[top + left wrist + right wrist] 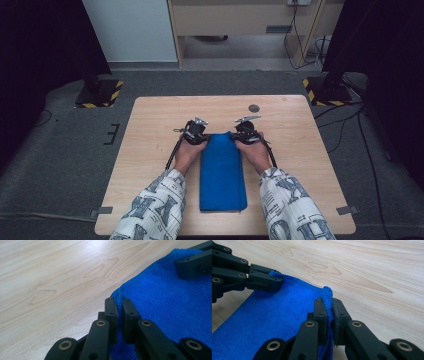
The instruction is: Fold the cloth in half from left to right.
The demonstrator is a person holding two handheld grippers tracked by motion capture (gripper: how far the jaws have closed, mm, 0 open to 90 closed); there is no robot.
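A folded blue cloth [222, 172] lies lengthwise on the wooden table [150, 165], its far end between my two hands. My left gripper [204, 136] is shut on the far left corner of the blue cloth [165, 302], whose edge is pinched between the jaws of my left gripper [119, 301]. My right gripper [236, 136] is shut on the far right corner, where the hem of the blue cloth [274, 322] runs up between the jaws of my right gripper [327, 302]. In the right gripper view the left gripper [270, 281] also holds its corner.
A small dark round disc [254, 108] sits on the table beyond the grippers. Bare wood lies to both sides of the cloth. Black stands with yellow-striped bases [100, 94] rest on the grey floor past the table's far corners.
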